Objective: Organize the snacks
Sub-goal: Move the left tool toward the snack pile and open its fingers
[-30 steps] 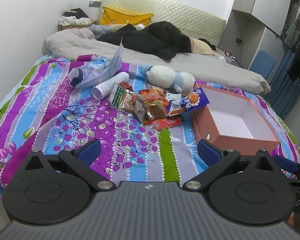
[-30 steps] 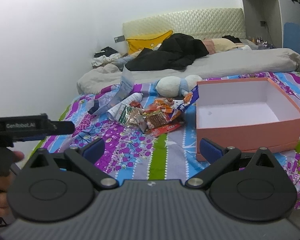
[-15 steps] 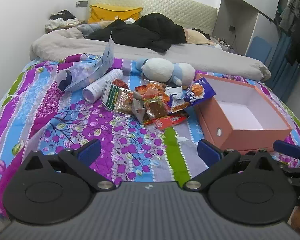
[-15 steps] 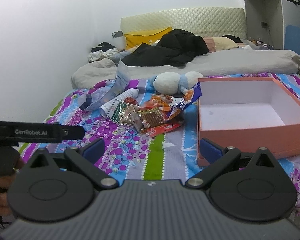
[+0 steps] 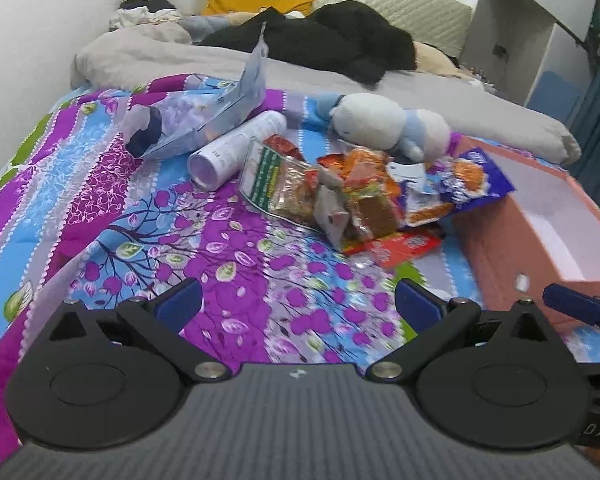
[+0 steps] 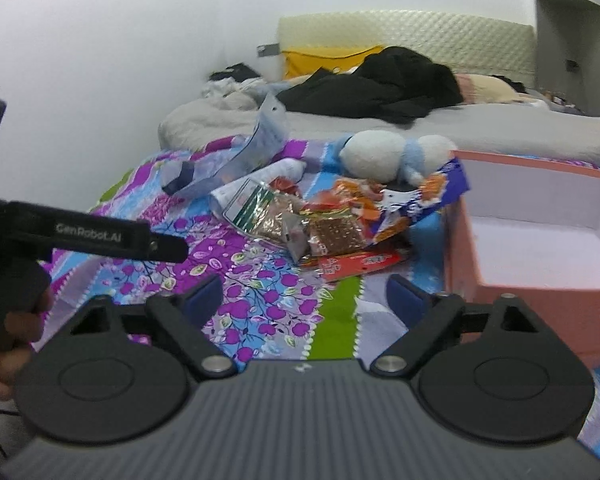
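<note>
A pile of snack packets [image 5: 364, 204] lies on the flowered bedspread, also in the right wrist view [image 6: 336, 224]. It holds a clear bag with a green label [image 5: 276, 180], a blue-purple packet [image 5: 468, 184] and a flat red packet [image 5: 400, 246]. An open pink box [image 5: 496, 256] with a white inside stands to its right, also in the right wrist view [image 6: 536, 300]. My left gripper [image 5: 298, 306] is open and empty, short of the pile. My right gripper [image 6: 304, 296] is open and empty, near the box's front left corner.
A white plush toy [image 5: 384, 124] lies behind the pile. A white tube [image 5: 236, 150] and a clear pouch [image 5: 204, 120] lie to the left. Grey bedding and black clothes [image 5: 340, 40] cover the far bed. The left gripper's body [image 6: 80, 236] shows at the left in the right wrist view.
Both grippers have moved forward toward the pile and the box, which look larger now. Both stay open. Nothing on the bed has moved.
</note>
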{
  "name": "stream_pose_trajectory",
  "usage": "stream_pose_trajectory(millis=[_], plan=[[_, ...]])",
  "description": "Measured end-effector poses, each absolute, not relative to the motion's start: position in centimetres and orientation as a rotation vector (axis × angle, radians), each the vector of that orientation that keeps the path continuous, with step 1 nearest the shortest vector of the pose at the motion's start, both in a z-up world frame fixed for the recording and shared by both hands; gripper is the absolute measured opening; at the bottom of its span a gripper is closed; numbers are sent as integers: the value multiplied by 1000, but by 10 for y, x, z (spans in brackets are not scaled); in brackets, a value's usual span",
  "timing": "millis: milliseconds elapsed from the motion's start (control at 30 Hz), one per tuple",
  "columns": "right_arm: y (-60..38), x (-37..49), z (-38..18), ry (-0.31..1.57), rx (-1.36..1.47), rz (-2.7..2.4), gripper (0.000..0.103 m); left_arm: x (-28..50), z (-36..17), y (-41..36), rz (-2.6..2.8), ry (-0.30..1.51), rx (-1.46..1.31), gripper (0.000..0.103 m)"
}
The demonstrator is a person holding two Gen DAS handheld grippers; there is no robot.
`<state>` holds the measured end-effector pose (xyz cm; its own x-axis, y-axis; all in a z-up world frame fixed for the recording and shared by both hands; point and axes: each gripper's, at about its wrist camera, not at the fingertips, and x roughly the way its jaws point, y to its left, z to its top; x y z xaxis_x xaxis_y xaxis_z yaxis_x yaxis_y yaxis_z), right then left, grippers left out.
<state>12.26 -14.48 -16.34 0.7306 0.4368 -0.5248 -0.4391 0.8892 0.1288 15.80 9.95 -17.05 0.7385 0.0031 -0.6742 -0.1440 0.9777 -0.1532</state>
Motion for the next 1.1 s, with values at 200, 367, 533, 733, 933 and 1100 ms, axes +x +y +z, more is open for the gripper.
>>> stream_pose_trajectory(millis=[200,367,533,733,933,1100], plan=[[-125,158,-185,545,-83,499,85,193,-197,119,77,727,-251,102],[-117,198,-205,566,-104,503,85,226,-216,130,41,728,-309,97],[-105,229,-221,579,-161,538,85,262,-233,136,-22,737,-365,86],[-87,264,-238,593,-233,564,85,301,-257,136,-128,761,-419,75],[-70,293,-257,611,-317,562,85,328,-278,140,-205,774,-447,64],[-63,306,-270,604,-383,547,85,345,-293,148,-265,789,-500,56]])
